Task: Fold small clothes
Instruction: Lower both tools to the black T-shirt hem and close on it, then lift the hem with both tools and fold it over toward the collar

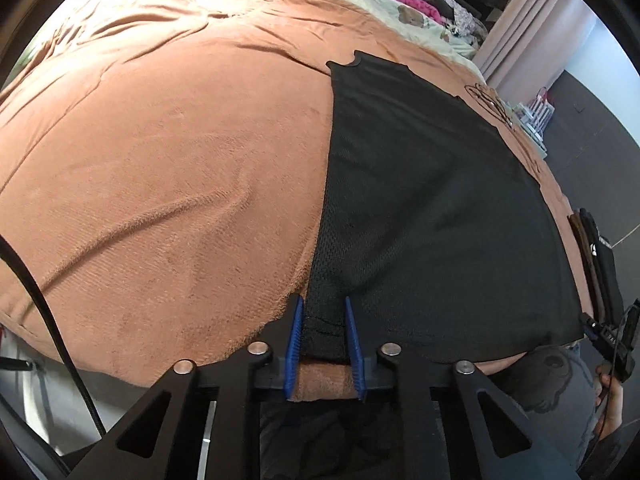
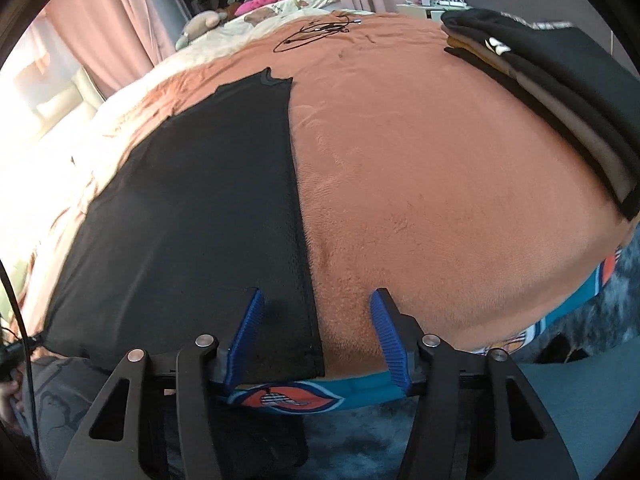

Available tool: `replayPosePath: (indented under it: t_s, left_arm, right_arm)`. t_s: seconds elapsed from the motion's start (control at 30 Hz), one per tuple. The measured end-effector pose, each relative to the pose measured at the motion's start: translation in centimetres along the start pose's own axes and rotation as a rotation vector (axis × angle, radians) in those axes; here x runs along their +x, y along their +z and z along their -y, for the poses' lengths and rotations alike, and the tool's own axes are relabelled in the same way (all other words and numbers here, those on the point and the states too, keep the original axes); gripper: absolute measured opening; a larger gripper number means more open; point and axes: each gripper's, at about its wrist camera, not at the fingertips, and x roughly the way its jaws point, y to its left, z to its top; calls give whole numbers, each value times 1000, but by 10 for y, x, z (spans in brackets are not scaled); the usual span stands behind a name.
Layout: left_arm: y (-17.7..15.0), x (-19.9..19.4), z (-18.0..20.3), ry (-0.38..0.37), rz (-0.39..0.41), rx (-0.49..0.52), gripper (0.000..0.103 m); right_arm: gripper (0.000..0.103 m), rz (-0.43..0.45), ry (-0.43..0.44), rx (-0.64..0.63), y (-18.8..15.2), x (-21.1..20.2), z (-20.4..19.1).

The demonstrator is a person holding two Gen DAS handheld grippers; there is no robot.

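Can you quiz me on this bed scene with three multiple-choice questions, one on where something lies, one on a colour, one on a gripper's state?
1. Where does the stack of folded clothes lie, in the right wrist view?
A. upper right, on the blanket
B. on the black garment
C. on the floor

2. What colour is the blanket under the black garment?
A. white
B. orange-brown
C. green

3. How do the left gripper's fingers stand?
A. wide apart over bare blanket
B. out of view
C. drawn close on the garment's near corner

Answers: 1 A, the pile sits apart from the garment; 2 B, orange-brown plush surrounds it; 3 C, the blue fingers pinch bunched mesh.
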Motion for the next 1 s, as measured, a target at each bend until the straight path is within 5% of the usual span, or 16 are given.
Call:
replayPosePath:
  t_s: [0.1, 0.27, 0.43, 1.0]
  left_arm:
    - [1, 0, -2, -14, -5, -15, 7]
    - [0, -2, -2, -12, 7, -21, 5]
    - [0, -4, -1, -6, 27, -26, 5]
    - [15, -104, 5, -77, 231, -37, 4]
  right_arm:
    - [51, 4, 69, 52, -7, -3, 4]
    - [44, 29, 158, 147, -13, -1, 22]
    - [6, 26, 213, 297, -21, -4, 48]
    - [3, 142, 344, 209, -26, -83, 38]
